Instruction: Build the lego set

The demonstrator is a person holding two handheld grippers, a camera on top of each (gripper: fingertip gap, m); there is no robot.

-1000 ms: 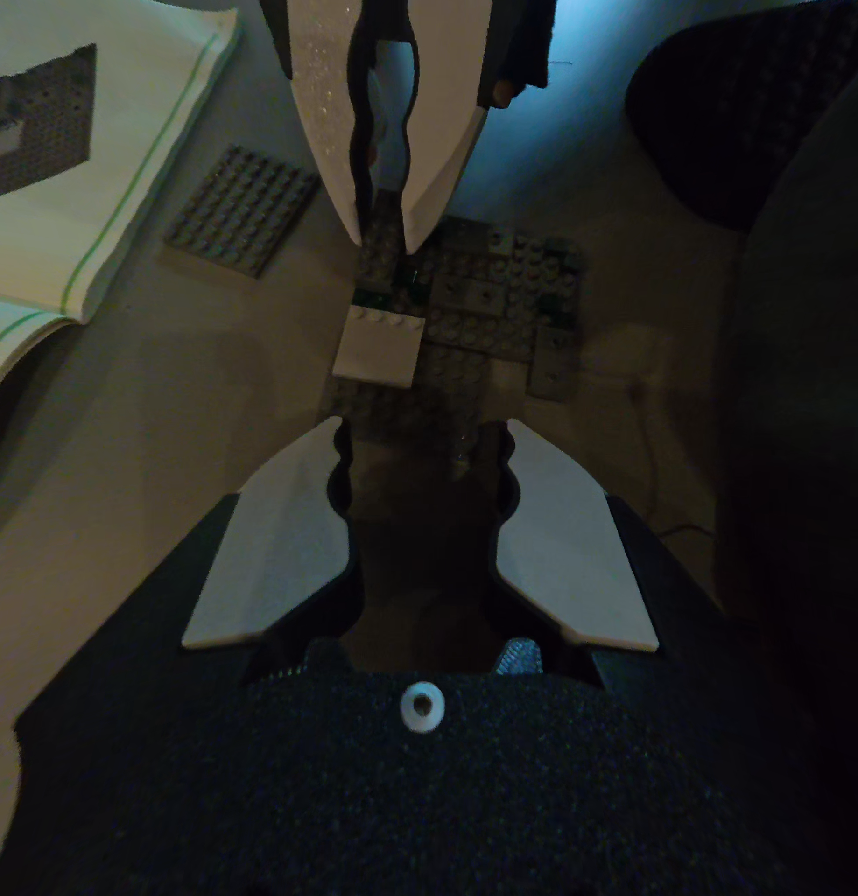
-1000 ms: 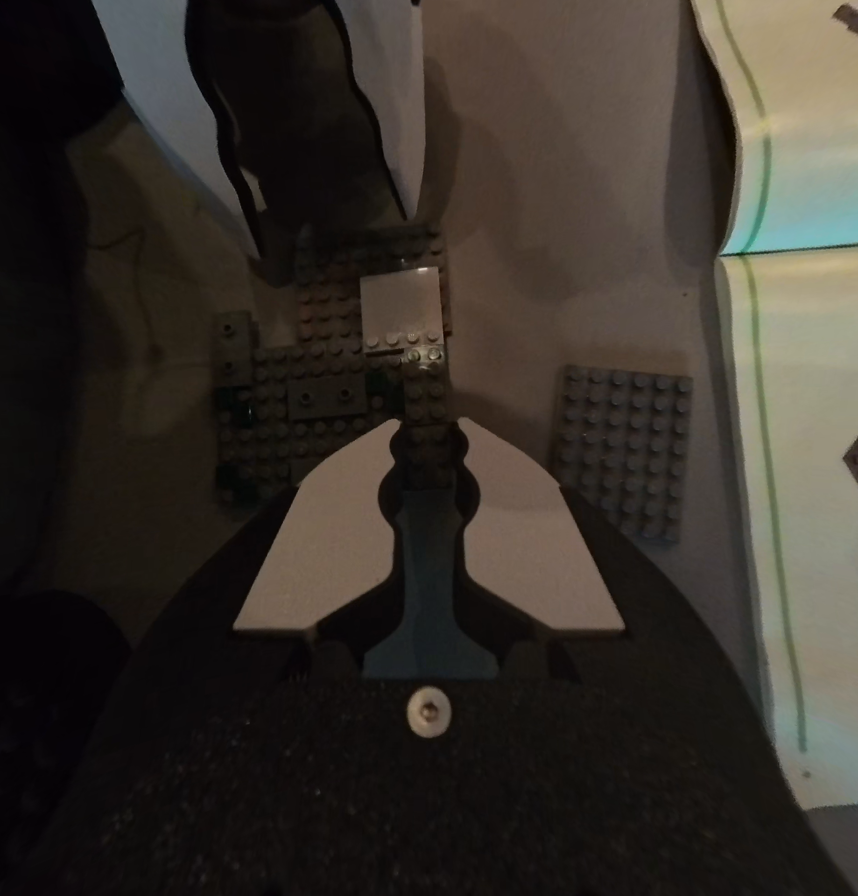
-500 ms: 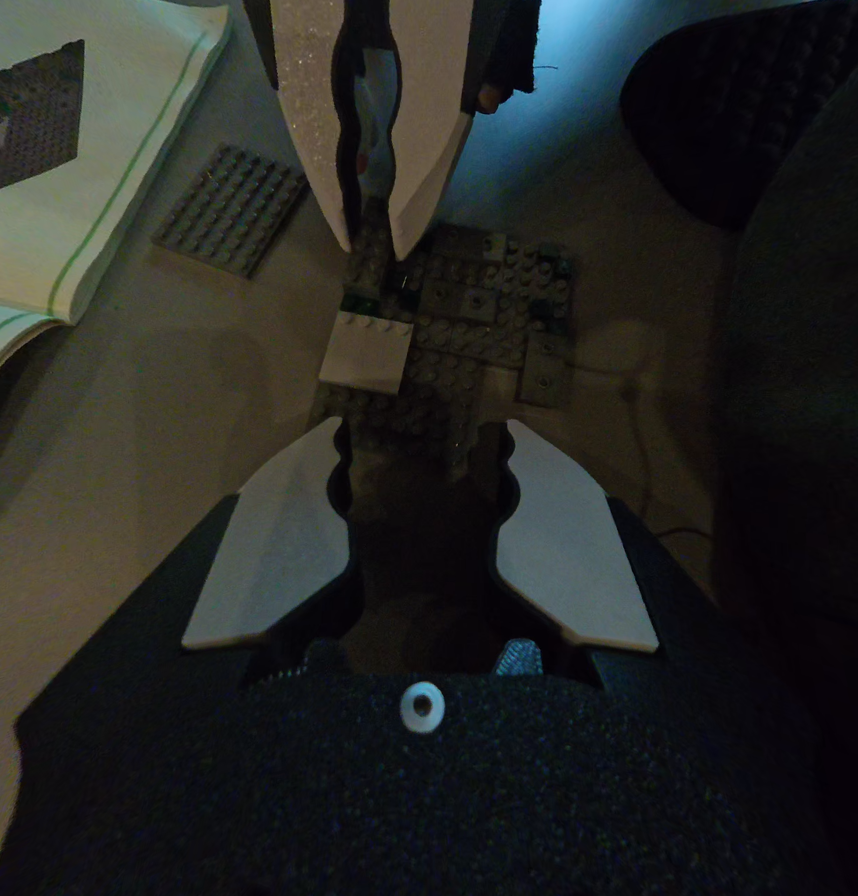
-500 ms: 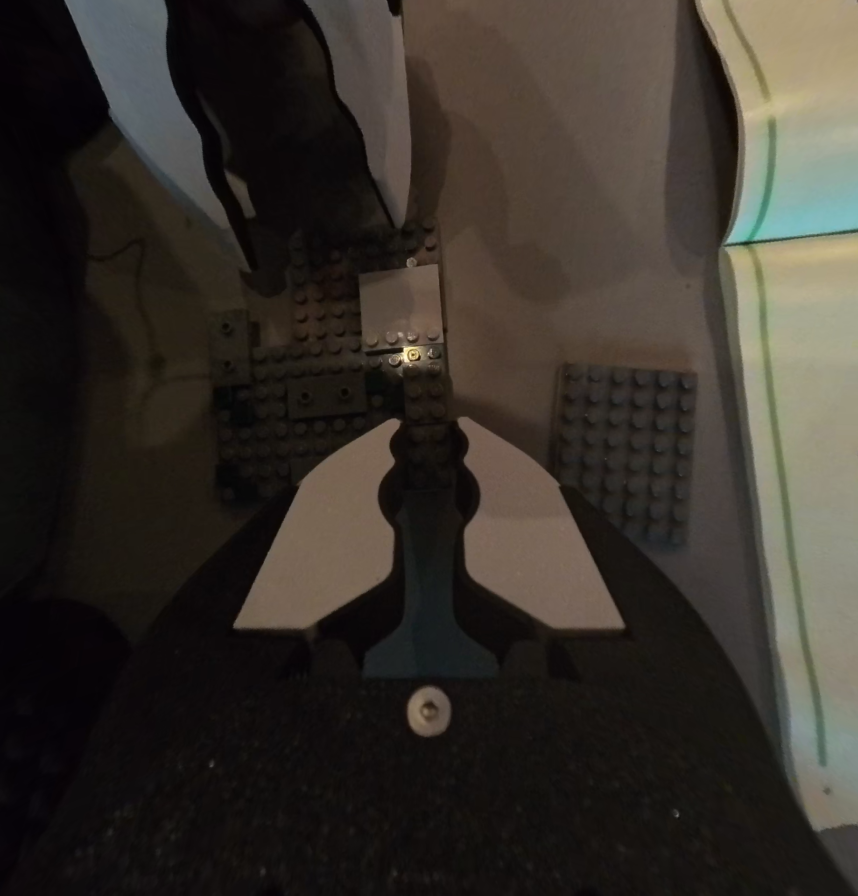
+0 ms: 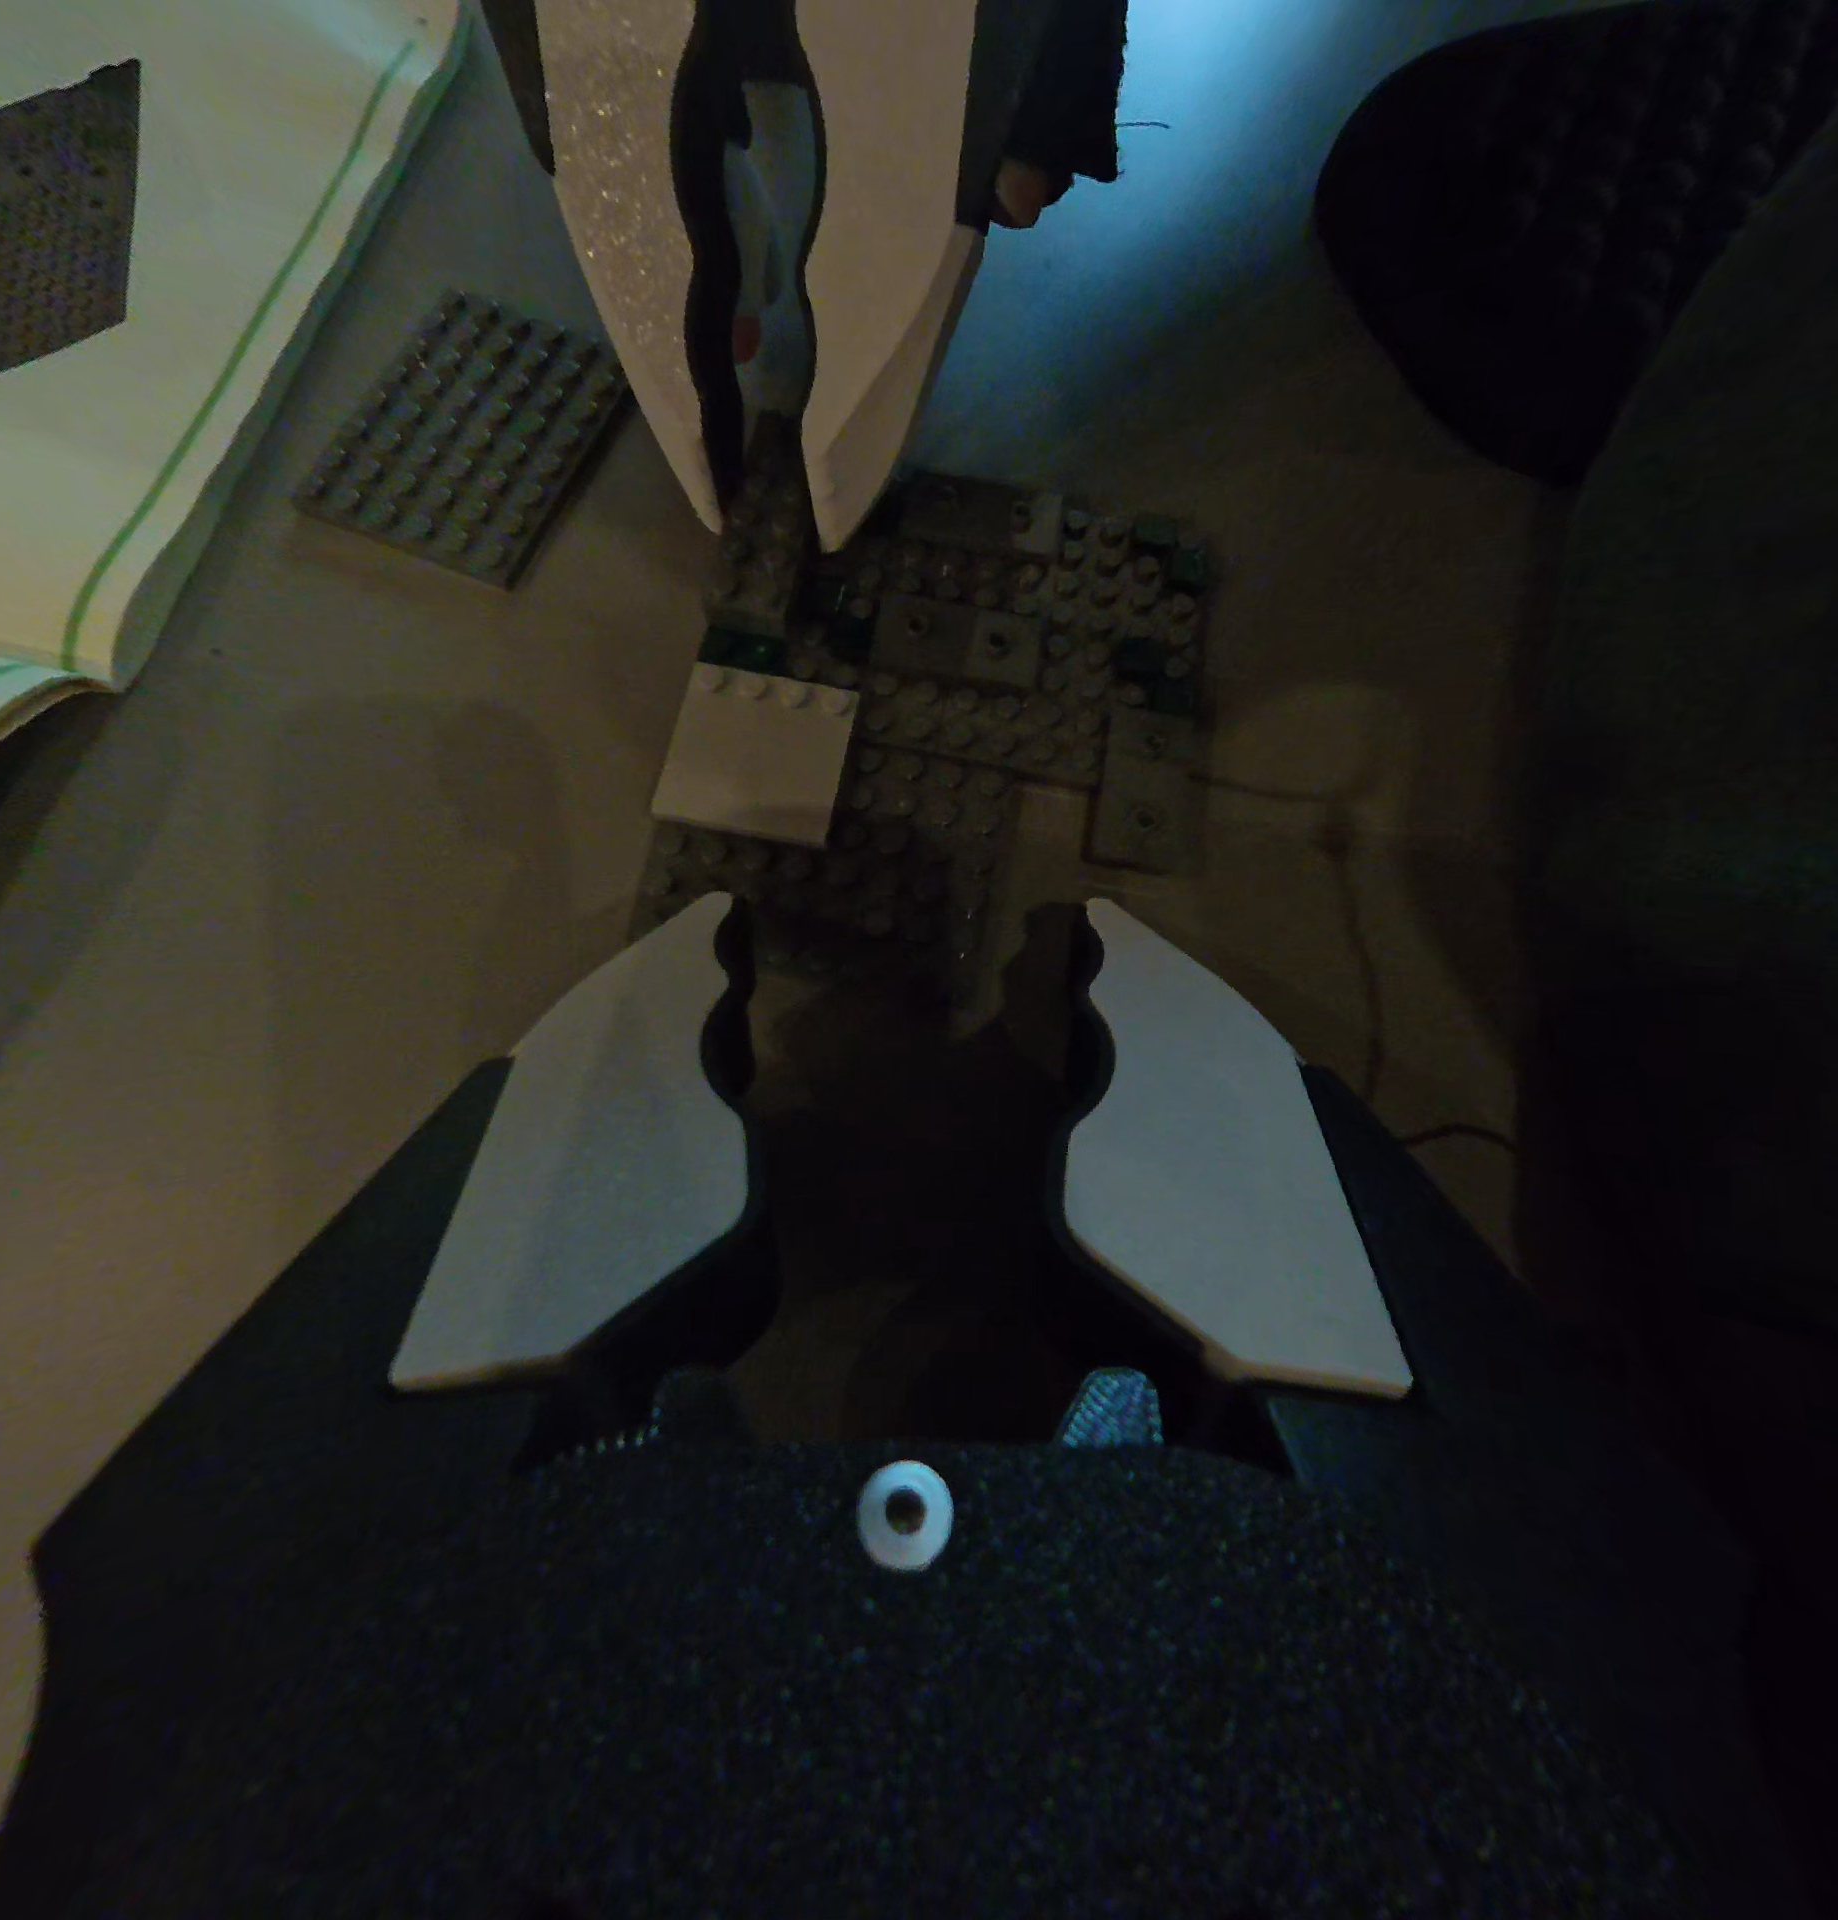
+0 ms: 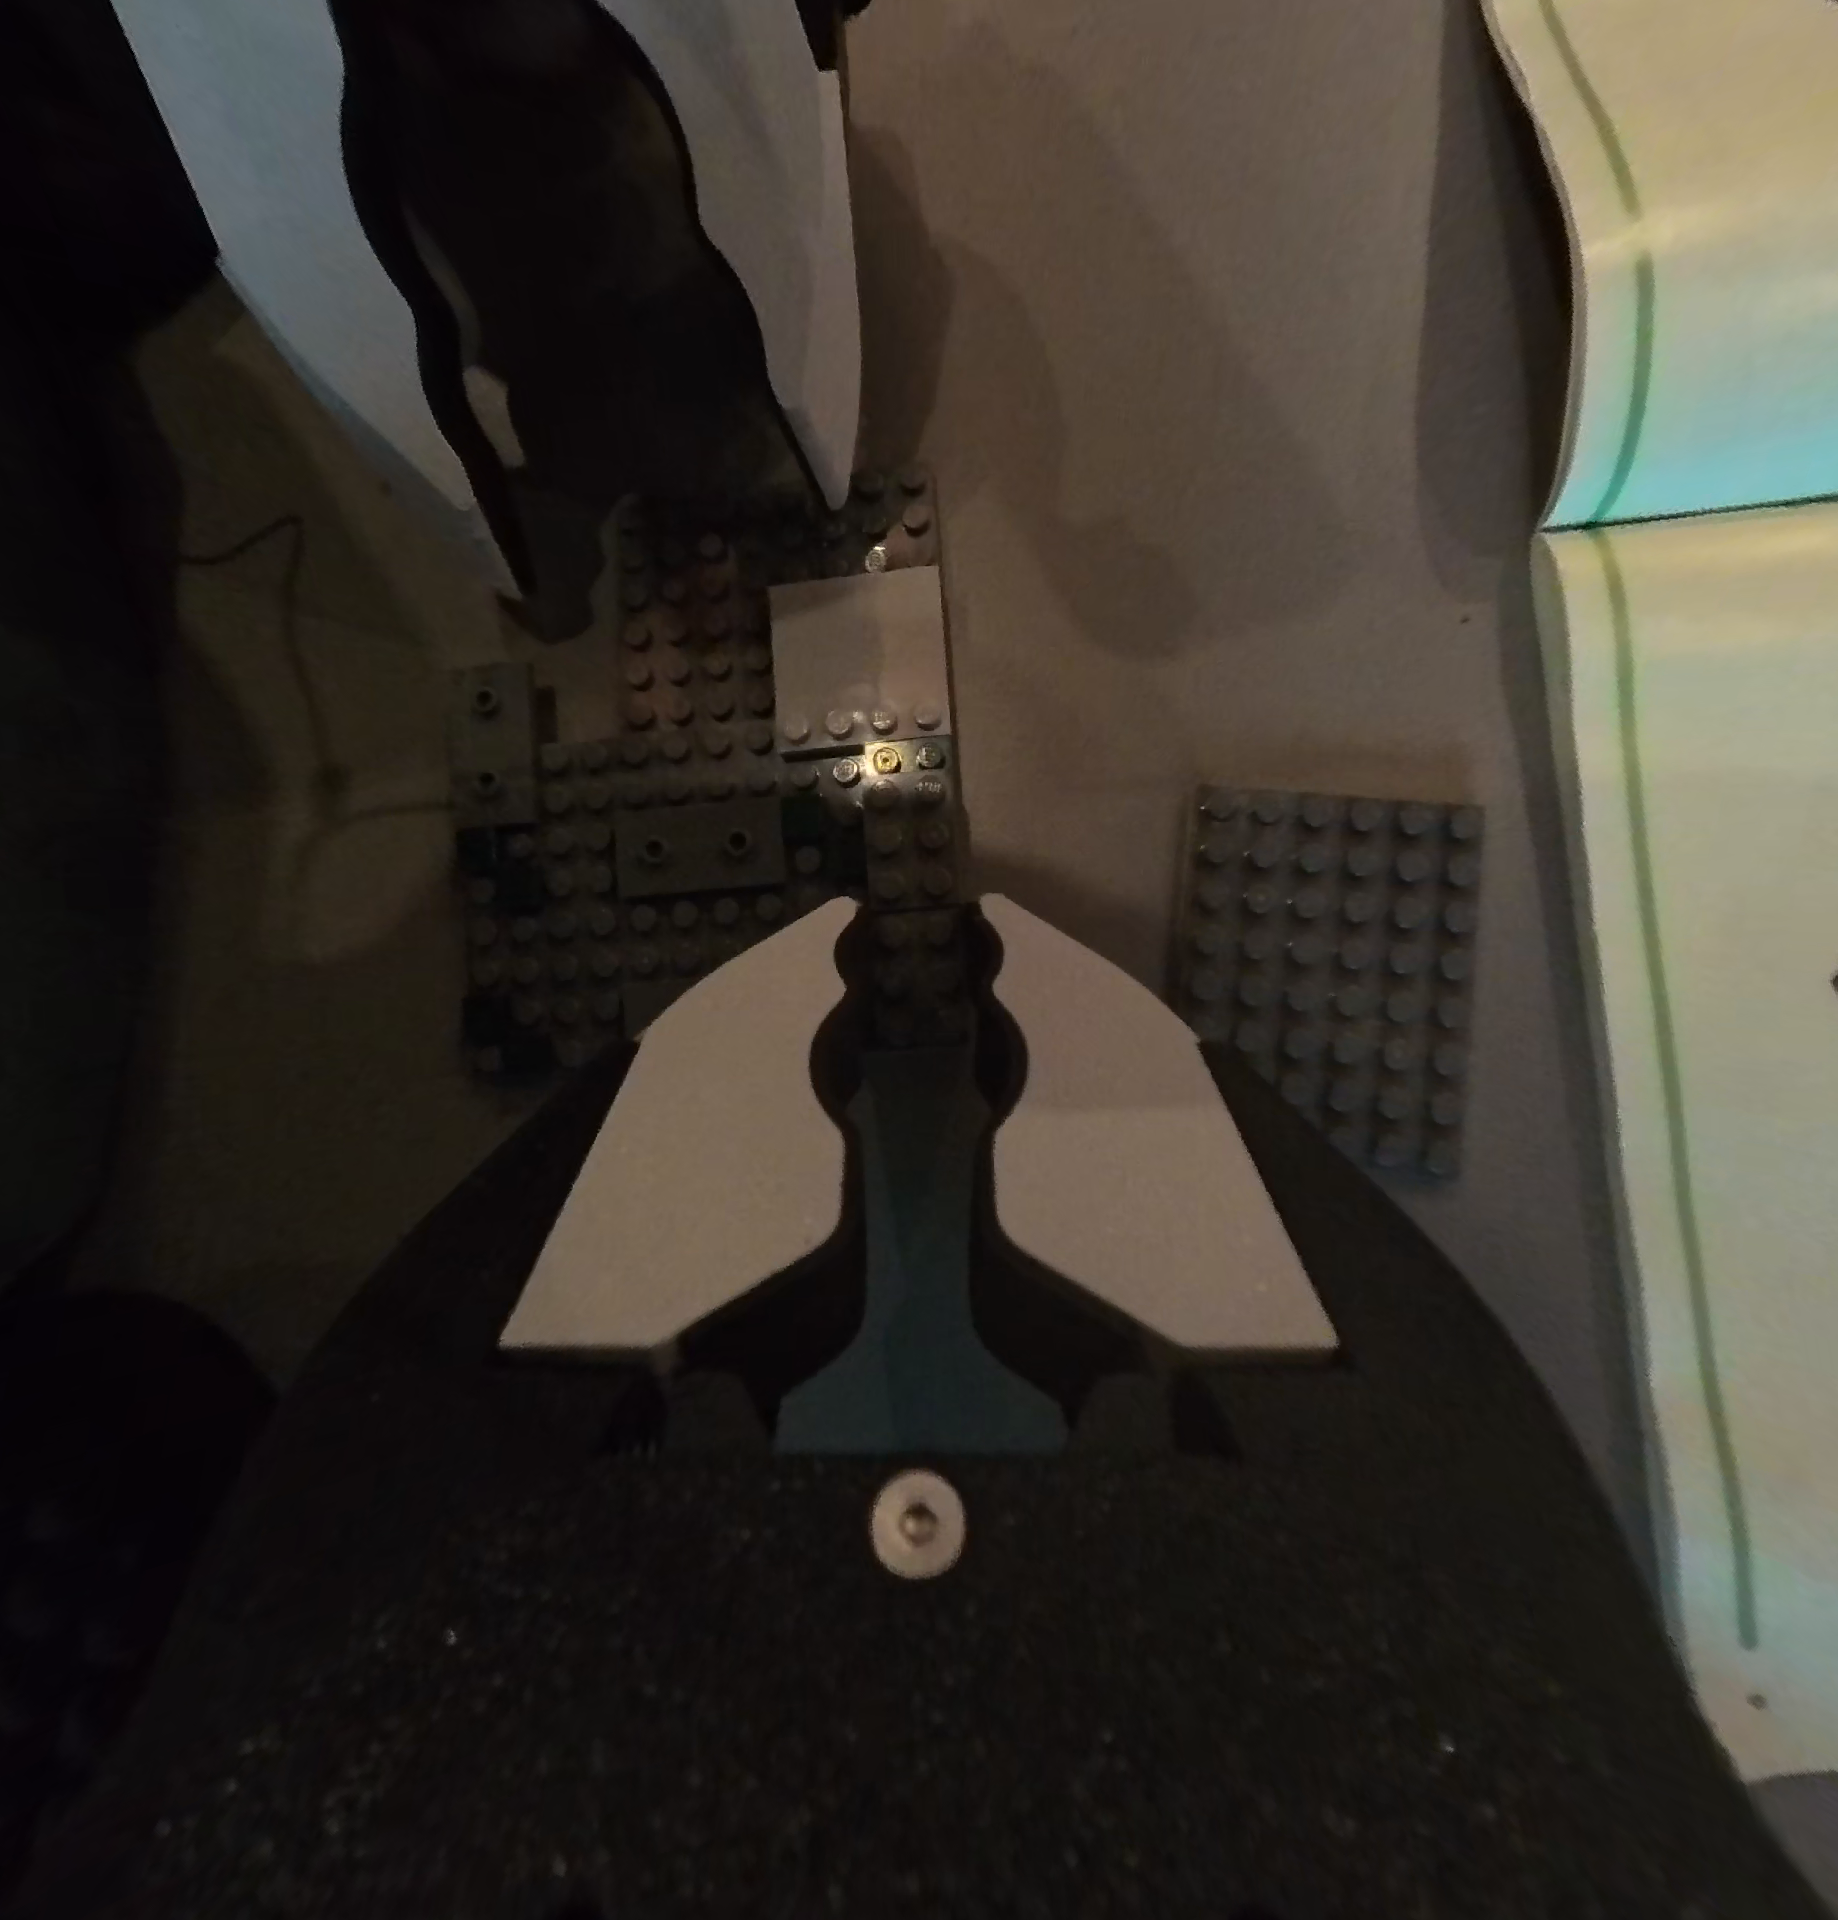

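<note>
A flat build of grey Lego plates [image 5: 998, 675] lies on the pale table, with a white sloped brick [image 5: 759, 748] on its left part. My left gripper [image 5: 904, 914] is open and empty, its tips over the build's near edge. My right gripper [image 6: 917, 904] is shut on a narrow grey plate [image 6: 915, 935] that lies along the build's [image 6: 666, 831] right edge, reaching toward the white brick [image 6: 858, 644]. In the left wrist view the right gripper [image 5: 764, 520] comes in from the top. In the right wrist view the left gripper [image 6: 676, 540] stands open over the build's far side.
A loose grey studded plate [image 5: 468, 436] [image 6: 1330, 977] lies beside the build. An open instruction booklet [image 5: 167, 260] [image 6: 1725, 727] lies beyond it. A dark textured round object [image 5: 1621, 208] and a dark mass stand on the other side. The light is dim. The left gripper's tips are roughly 8 cm from the right gripper's.
Both grippers have shifted only slightly. The right gripper stays shut on the narrow plate at the build's edge, and the left stays open.
</note>
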